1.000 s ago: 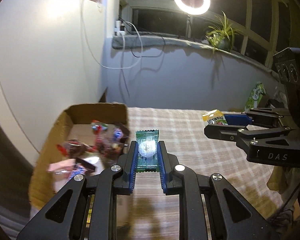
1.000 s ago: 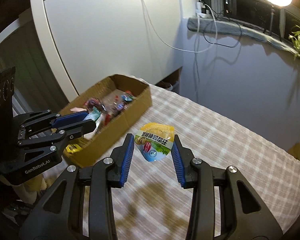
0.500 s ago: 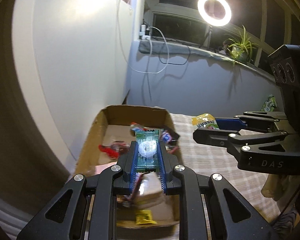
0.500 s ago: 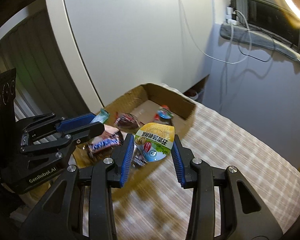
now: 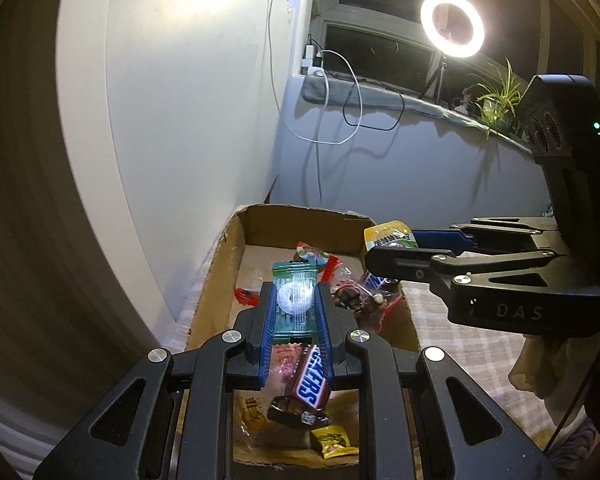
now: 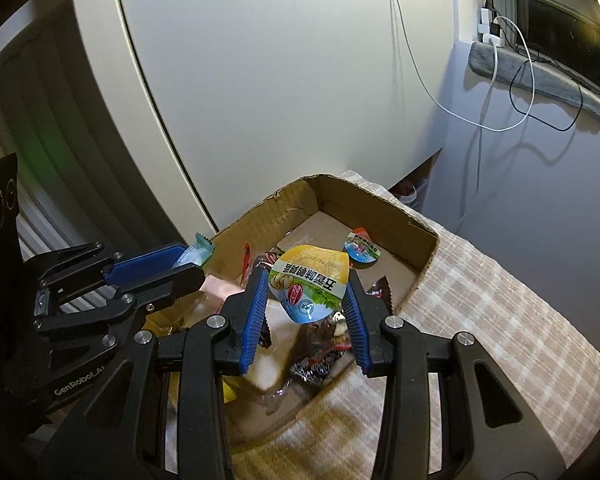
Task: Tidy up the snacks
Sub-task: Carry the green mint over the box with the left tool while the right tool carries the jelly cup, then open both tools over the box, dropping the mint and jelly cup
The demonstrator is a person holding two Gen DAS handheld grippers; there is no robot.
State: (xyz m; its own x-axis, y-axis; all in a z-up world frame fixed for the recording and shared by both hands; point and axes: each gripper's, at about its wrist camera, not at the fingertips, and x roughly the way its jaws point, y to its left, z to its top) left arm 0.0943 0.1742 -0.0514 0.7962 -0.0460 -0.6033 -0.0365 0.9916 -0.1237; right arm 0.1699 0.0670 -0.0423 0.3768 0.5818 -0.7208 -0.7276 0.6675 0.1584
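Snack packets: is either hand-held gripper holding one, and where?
Left hand-held gripper pinches the green packet by its sides; right hand-held gripper pinches the yellow pouch likewise.

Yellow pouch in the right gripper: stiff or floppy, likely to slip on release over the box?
The yellow pouch looks like thin glossy film, so probably light and somewhat slick. The right gripper pinches only its edges and it holds its shape: fairly taut, not limp. Released, it should drop flat into the cardboard box, not roll.

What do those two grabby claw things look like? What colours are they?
Both are black plastic with silver round screws and blue ridged pads inside the fingers. The left gripper has "GenRobot.AI" printed on its side; the right gripper has "DAS" on its side. Each carries a boxy black camera block on top with round lenses. No sleeves or hands show.
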